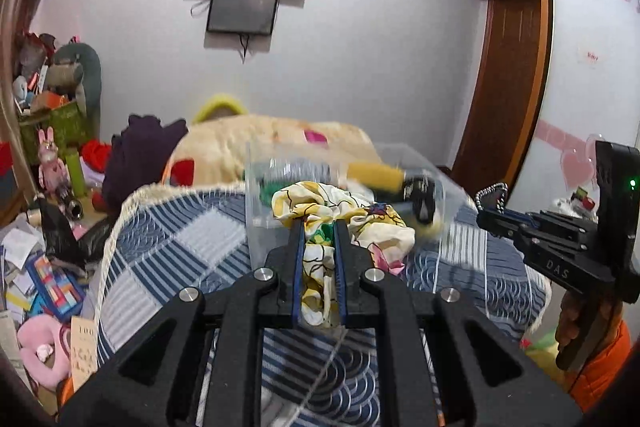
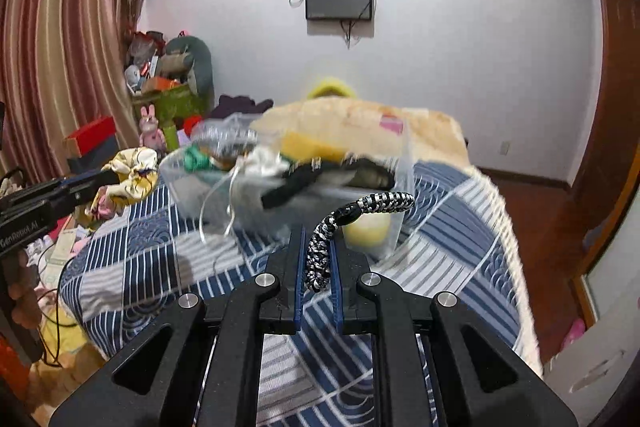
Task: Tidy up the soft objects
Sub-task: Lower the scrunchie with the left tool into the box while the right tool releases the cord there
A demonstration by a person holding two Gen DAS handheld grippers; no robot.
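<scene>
My left gripper (image 1: 318, 225) is shut on a yellow floral cloth (image 1: 340, 211) and holds it in front of a clear plastic bin (image 1: 260, 203) on the bed. The bin (image 2: 400, 211) holds several soft items, blurred by motion. My right gripper (image 2: 318, 231) is shut on a black-and-white braided cord (image 2: 376, 203) that curls up and to the right, just before the bin. The right gripper (image 1: 486, 215) also shows at the right of the left wrist view, and the left gripper (image 2: 110, 177) with the cloth (image 2: 128, 173) at the left of the right wrist view.
The bed carries a blue-and-white quilt (image 1: 180, 239) and a cream blanket (image 1: 256, 143) behind the bin. Cluttered toys and boxes (image 1: 52, 115) stand at the left. A wardrobe (image 1: 500, 67) is at the right, curtains (image 2: 60, 47) at the left.
</scene>
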